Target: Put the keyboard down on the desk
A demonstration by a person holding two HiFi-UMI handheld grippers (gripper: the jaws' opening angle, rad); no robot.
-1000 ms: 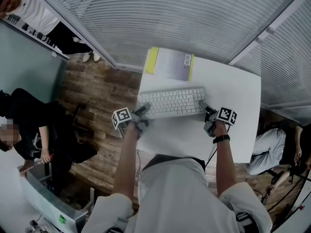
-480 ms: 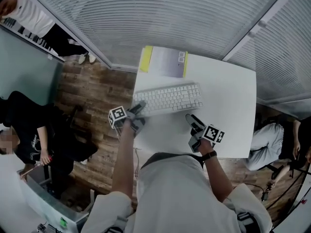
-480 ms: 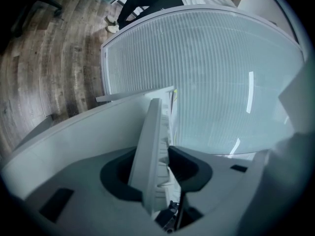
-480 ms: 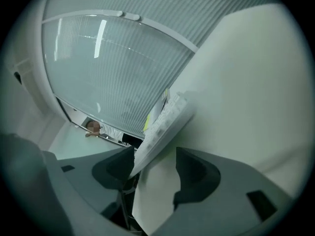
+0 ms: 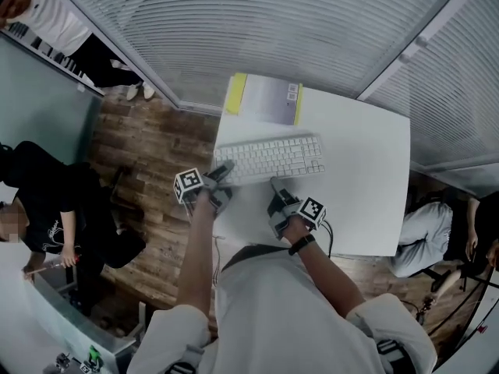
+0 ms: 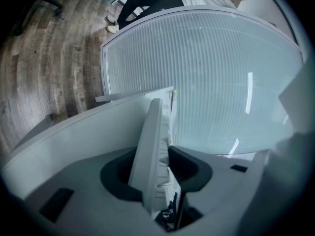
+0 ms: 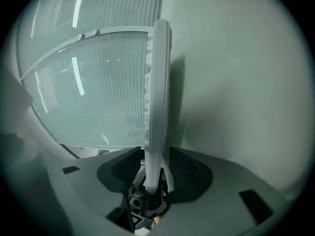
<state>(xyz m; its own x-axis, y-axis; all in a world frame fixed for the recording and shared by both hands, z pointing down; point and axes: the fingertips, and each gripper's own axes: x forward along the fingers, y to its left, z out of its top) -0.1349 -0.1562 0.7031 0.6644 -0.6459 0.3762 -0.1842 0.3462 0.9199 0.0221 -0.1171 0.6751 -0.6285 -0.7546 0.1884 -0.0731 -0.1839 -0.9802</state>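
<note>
Though vague overhead, keyboard (image 6: 153,132) within left hand-held gripper (image 6: 156,173)

Pale short-sleeved shirt (image 5: 273,310), black wristband (image 5: 297,245); black-and-white marker cube on left gripper (image 5: 224,167) and right gripper (image 5: 274,183).

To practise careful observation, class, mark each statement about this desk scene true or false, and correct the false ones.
1. The left gripper holds the left end of the white keyboard. True.
2. The grey booklet with yellow edges lies on top of the keyboard. False: it lies on the white desk behind the keyboard, apart from it.
3. The right gripper is at the keyboard's right end. False: it is at the front edge, near the middle; its jaws have just been closing, with the keyboard's edge between them.
4. The floor beside the desk is wooden plank floor. True.
</note>
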